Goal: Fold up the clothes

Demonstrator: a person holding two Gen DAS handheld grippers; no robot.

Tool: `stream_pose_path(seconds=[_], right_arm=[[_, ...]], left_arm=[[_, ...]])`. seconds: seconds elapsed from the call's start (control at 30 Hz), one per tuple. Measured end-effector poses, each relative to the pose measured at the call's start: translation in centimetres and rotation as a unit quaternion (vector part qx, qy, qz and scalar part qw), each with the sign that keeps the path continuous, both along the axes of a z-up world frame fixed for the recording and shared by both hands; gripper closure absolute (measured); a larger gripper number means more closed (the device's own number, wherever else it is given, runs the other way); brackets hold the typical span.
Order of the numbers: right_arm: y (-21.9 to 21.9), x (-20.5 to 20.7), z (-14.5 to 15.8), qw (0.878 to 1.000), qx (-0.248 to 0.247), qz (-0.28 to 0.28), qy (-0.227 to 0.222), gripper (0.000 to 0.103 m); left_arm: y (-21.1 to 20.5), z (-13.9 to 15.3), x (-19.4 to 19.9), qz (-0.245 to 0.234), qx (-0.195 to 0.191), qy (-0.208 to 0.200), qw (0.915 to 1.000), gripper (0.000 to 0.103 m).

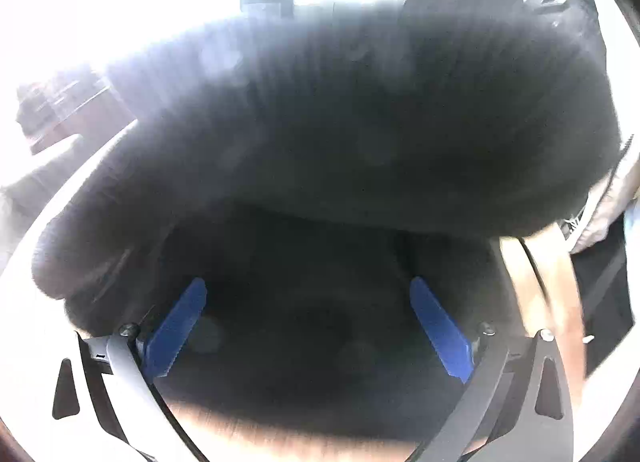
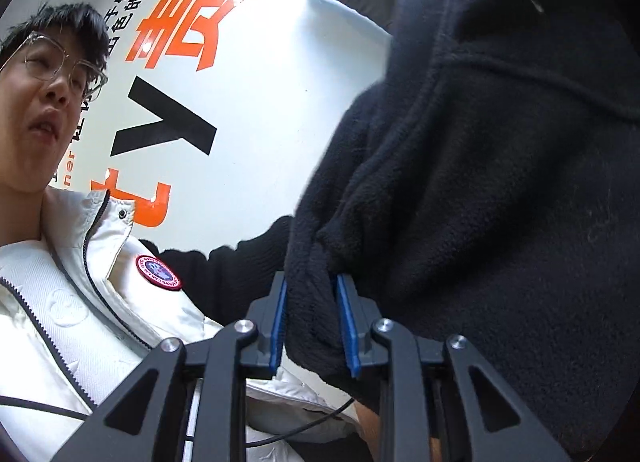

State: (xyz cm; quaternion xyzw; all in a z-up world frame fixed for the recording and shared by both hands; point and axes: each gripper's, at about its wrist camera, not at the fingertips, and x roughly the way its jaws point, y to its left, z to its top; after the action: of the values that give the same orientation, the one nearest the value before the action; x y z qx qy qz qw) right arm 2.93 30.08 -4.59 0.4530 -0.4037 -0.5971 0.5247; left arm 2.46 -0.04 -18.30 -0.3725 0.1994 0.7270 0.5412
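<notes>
While right gripper [image 2: 310, 282] pinches black fleece [image 2: 480, 182], left gripper [image 1: 306, 286] open beneath it.

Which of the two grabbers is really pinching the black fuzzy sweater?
The right gripper: its blue pads squeeze a bunch of the black fleece. The left gripper is spread wide, with nothing pinched between its pads.

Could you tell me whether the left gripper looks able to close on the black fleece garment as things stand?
Probably yes. The left gripper is open, its blue pads spread wide, and the black fleece garment fills the space between and ahead of them. Nothing seems to block it; the right gripper already clamps a fold.
</notes>
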Motion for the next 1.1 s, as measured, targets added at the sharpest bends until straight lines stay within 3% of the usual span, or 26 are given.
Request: stream_pose_path(seconds=[0.17, 0.27, 0.33, 0.37, 0.43, 0.5, 0.57, 0.63, 0.73, 0.8, 0.9, 1.03, 1.1], right_arm=[[-4.6, -0.4, -1.4, 0.997, 0.067, 0.038, 0.019, 0.082], [-6.9, -0.4, -2.0, 0.988, 0.136, 0.058, 0.041, 0.084], [-8.2, -0.2, -1.5, 0.979, 0.178, 0.068, 0.064, 0.085], [-8.9, -0.1, -1.1, 0.974, 0.201, 0.073, 0.078, 0.085], [-10.5, 0.3, 0.0, 0.959, 0.249, 0.082, 0.110, 0.085], [-11.9, 0.6, 0.7, 0.947, 0.280, 0.087, 0.133, 0.081], [-13.2, 0.8, 1.2, 0.940, 0.296, 0.088, 0.146, 0.079], [-14.1, 1.2, 1.6, 0.935, 0.301, 0.089, 0.163, 0.073], [-15.1, 2.1, 2.5, 0.930, 0.303, 0.091, 0.190, 0.049], [-15.3, 2.6, 3.0, 0.930, 0.297, 0.086, 0.198, 0.031], [-15.2, 2.8, 3.3, 0.935, 0.286, 0.072, 0.197, 0.023], [-16.6, 3.0, 3.7, 0.930, 0.294, 0.072, 0.210, 0.019], [-16.8, 3.3, 5.1, 0.927, 0.287, 0.068, 0.230, 0.016]], left_arm=[[-10.0, 6.2, 2.9, 0.113, -0.021, -0.003, 0.9934, 0.000], [-10.9, 13.0, -2.5, 0.181, -0.011, 0.017, 0.9833, 0.000], [-12.9, 18.6, -3.7, 0.231, -0.001, 0.031, 0.9725, 0.000], [-15.9, 22.1, -5.3, 0.248, 0.000, 0.035, 0.9681, 0.000], [-16.2, 26.4, -5.4, 0.276, -0.003, 0.041, 0.9603, 0.000], [-17.0, 30.6, -4.5, 0.298, -0.004, 0.049, 0.9532, 0.000], [-20.5, 35.1, -1.4, 0.317, 0.004, 0.058, 0.9466, 0.000], [-18.8, 37.3, -0.3, 0.329, -0.001, 0.060, 0.9425, 0.000], [-17.3, 38.2, -0.5, 0.340, -0.049, 0.074, 0.9363, 0.000], [-16.7, 36.6, -0.8, 0.361, -0.065, 0.078, 0.9269, 0.000], [-17.9, 37.4, 0.2, 0.403, -0.068, 0.077, 0.9093, 0.000], [-16.9, 35.2, 0.1, 0.415, -0.111, 0.091, 0.8986, 0.000], [-17.0, 34.6, -0.2, 0.428, -0.102, 0.089, 0.8936, 0.000]])
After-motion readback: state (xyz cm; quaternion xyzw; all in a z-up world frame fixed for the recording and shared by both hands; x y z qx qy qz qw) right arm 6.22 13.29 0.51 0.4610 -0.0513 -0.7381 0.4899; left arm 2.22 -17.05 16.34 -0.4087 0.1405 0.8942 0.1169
